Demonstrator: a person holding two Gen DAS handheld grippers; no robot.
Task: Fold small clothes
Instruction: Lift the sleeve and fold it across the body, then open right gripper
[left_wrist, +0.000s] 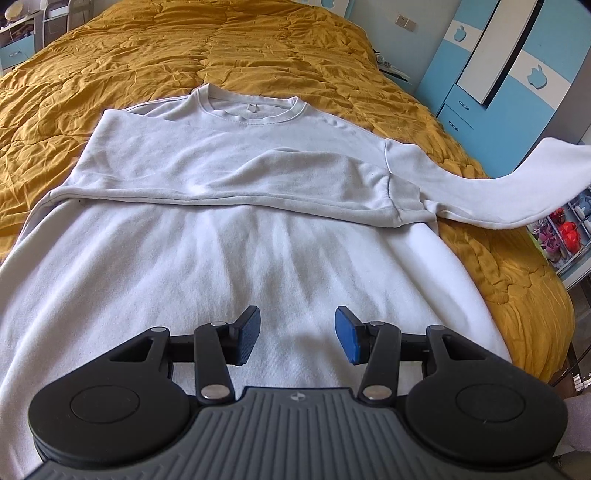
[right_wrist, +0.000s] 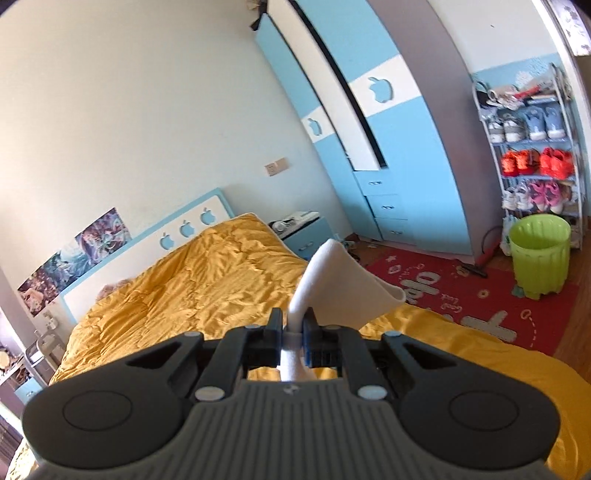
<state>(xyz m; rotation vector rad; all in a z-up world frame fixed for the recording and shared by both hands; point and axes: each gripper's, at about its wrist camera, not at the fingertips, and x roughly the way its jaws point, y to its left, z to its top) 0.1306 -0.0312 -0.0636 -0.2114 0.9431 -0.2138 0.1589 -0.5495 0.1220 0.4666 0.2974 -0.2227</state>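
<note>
A white sweatshirt (left_wrist: 229, 221) lies flat on the bed (left_wrist: 258, 44), left sleeve folded across. The left tool (left_wrist: 297, 334) hovers wide open, empty; the right tool (right_wrist: 293, 328) pinches the raised right sleeve (left_wrist: 517, 192). Best carry it leftward across the chest, taut and level.

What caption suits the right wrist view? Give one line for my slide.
Right tongs clamp the white cotton sweatshirt's sleeve cuff, lifted above the mustard-yellow quilted bedspread.
</note>
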